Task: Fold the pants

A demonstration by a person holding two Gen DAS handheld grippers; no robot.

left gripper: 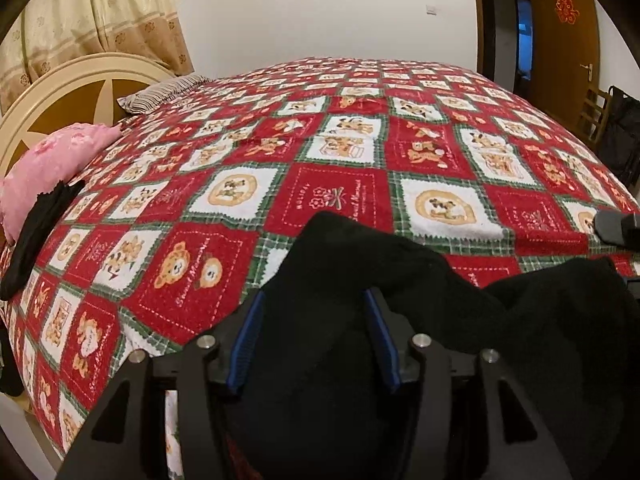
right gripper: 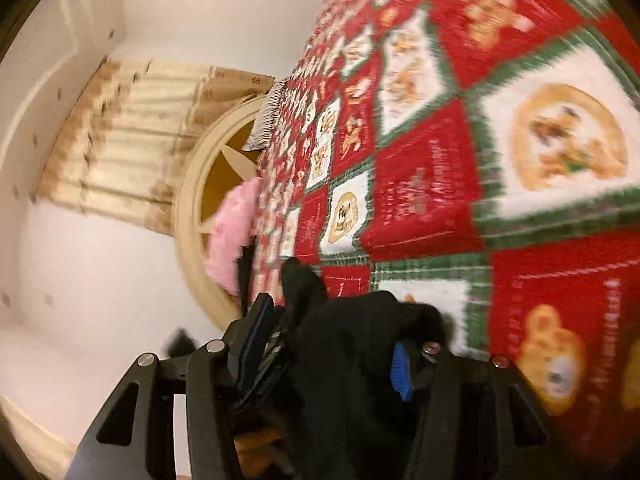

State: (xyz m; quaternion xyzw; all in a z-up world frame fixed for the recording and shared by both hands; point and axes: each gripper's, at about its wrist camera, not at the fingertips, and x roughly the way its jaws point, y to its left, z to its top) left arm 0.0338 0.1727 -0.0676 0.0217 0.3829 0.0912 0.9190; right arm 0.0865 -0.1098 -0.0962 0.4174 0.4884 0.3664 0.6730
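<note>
Black pants (left gripper: 420,320) bunched btwn both sets of fingers: left gripper (left gripper: 316,308) clamped on fabric, right gripper (right gripper: 332,336) likewise grasping it, above bedspread (left gripper: 340,152).

A red, white and green checked bedspread (left gripper: 340,152) with bear pictures covers the bed. A pink pillow (left gripper: 52,160) leans on the cream round headboard (left gripper: 60,84), a striped pillow (left gripper: 164,90) beside it. Patterned curtains (left gripper: 96,12) hang behind; a brown door (left gripper: 564,36) stands far right.
</note>
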